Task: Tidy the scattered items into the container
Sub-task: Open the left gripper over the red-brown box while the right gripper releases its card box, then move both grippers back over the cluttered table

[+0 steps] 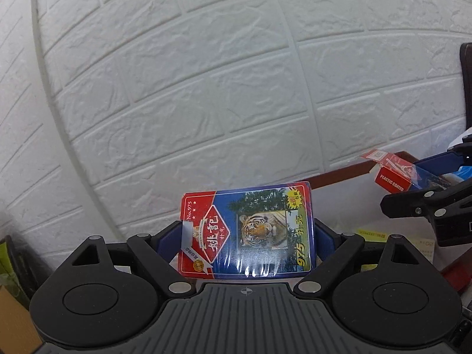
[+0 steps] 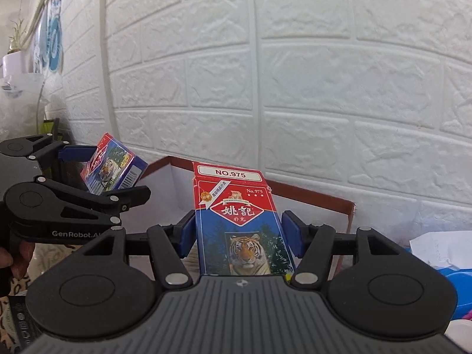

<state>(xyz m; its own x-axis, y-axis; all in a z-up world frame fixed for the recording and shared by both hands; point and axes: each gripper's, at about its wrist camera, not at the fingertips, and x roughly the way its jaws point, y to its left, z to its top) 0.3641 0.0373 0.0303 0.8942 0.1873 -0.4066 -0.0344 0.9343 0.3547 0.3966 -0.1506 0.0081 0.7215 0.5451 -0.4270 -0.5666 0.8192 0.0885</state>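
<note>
Nearest the lens in the left wrist view, the left gripper [image 1: 246, 233] is seen with its jaws spread wide, and a card deck lying sideways [image 1: 246, 231] is held across them, long edges pressed by the blue pads [image 1: 323, 231], tiger picture facing the camera. The gripper is pointed forward and tipped slightly downward, toward the white brick-pattern wall [image 1: 206, 88].

In the right wrist view, the right gripper [image 2: 239, 233] is set at a middling opening, and an upright card deck [image 2: 239, 218] is framed between its blue pads [image 2: 290, 231]. The left pad is seen against the box's edge; whether the right pad touches cannot be told, as a thin gap seems to show there. This gripper is likewise tipped a little downward.

Just beyond the upright deck, the open container [image 2: 312, 197] is seen, red-brown rimmed with pale inner walls, standing against the wall. The left gripper is caught at this view's left, level with the right one, a fingertip of the person's hand [image 2: 17, 253] glimpsed at its handle. Both decks are held up in the air, short of the container.
</note>
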